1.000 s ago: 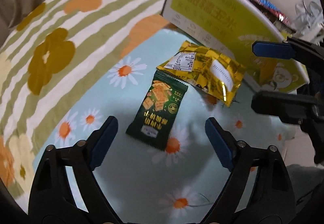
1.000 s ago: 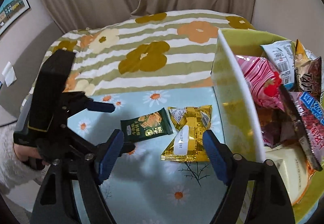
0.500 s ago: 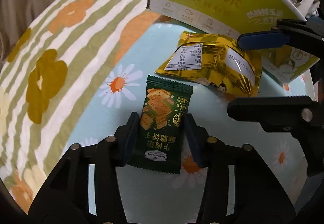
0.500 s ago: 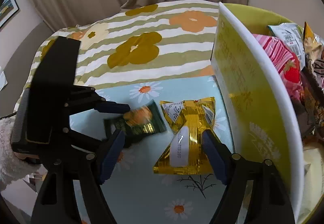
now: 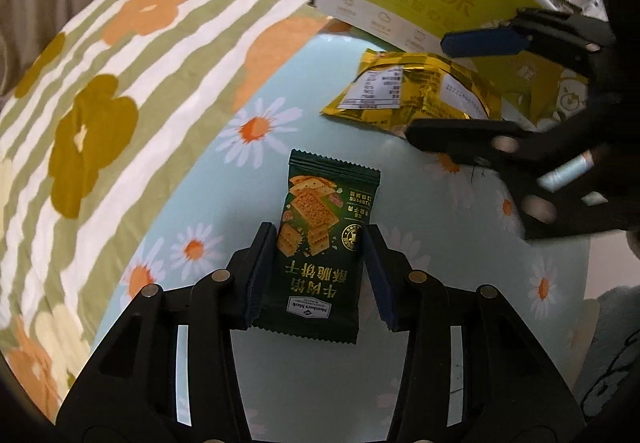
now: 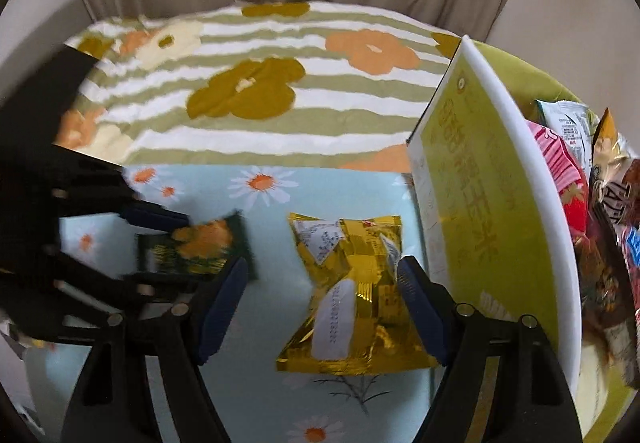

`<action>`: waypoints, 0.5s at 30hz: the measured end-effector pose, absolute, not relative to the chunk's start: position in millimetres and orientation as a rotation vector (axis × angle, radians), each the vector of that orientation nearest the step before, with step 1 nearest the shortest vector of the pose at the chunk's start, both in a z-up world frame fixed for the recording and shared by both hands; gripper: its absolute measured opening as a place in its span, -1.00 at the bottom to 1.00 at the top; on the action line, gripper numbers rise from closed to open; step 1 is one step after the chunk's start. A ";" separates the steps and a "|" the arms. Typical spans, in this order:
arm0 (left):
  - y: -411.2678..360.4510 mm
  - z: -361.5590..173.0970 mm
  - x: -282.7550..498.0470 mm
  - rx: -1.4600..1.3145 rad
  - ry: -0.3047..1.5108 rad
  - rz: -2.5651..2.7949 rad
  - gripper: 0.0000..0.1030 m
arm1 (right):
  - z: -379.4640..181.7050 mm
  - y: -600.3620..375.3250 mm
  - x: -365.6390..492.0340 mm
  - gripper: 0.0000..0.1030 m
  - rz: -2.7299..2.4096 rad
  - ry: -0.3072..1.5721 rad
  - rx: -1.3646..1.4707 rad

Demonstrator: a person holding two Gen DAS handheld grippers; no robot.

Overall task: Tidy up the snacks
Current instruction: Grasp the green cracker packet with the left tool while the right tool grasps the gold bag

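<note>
Floral bedspread (image 6: 256,91) far, daisy-print cloth (image 5: 224,203) near. Yellow snack box (image 6: 472,211) at right, crammed with packets. Gold packet (image 6: 352,295) just left of box, between closing pads of right gripper (image 6: 320,307), right pad touching. Green cracker packet (image 5: 320,255) further left, clamped in left gripper (image 5: 318,271).

Both grippers (image 5: 320,275) (image 6: 320,307) are black; blue pads, silver screws.
</note>
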State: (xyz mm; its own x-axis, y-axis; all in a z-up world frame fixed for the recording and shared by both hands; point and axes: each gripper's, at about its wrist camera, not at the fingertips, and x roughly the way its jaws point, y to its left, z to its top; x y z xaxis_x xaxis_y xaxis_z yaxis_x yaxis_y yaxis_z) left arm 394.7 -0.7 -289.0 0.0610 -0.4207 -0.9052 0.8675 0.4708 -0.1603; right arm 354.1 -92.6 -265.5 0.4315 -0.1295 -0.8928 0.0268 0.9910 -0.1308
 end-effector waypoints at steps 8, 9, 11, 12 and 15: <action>11.8 -285.4 394.9 0.450 1.140 -1.005 -0.21 | -294.7 -91.9 366.6 0.19 -0.180 1.202 -0.209; 13.0 -284.7 394.4 0.445 1.140 -1.003 -0.21 | -296.4 -92.2 366.6 0.19 -0.181 1.205 -0.213; 14.7 -284.2 393.3 0.436 1.143 -1.001 -0.21 | -300.8 -89.5 365.7 0.19 -0.184 1.219 -0.243; 15.7 -284.0 393.1 0.431 1.144 -0.999 -0.21 | -300.5 -89.9 365.0 0.19 -0.178 1.210 -0.245; 18.8 -283.0 392.3 0.412 1.149 -0.992 -0.21 | -301.3 -91.7 366.3 0.17 -0.170 1.211 -0.237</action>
State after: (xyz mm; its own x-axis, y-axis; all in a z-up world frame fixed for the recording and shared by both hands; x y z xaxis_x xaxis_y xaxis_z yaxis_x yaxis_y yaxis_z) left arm 392.3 18.8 -283.0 0.0672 -0.4388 -0.8961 0.8224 0.5328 -0.1993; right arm 366.3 -91.7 -301.3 0.3440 -0.2551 -0.9036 0.0036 0.9628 -0.2704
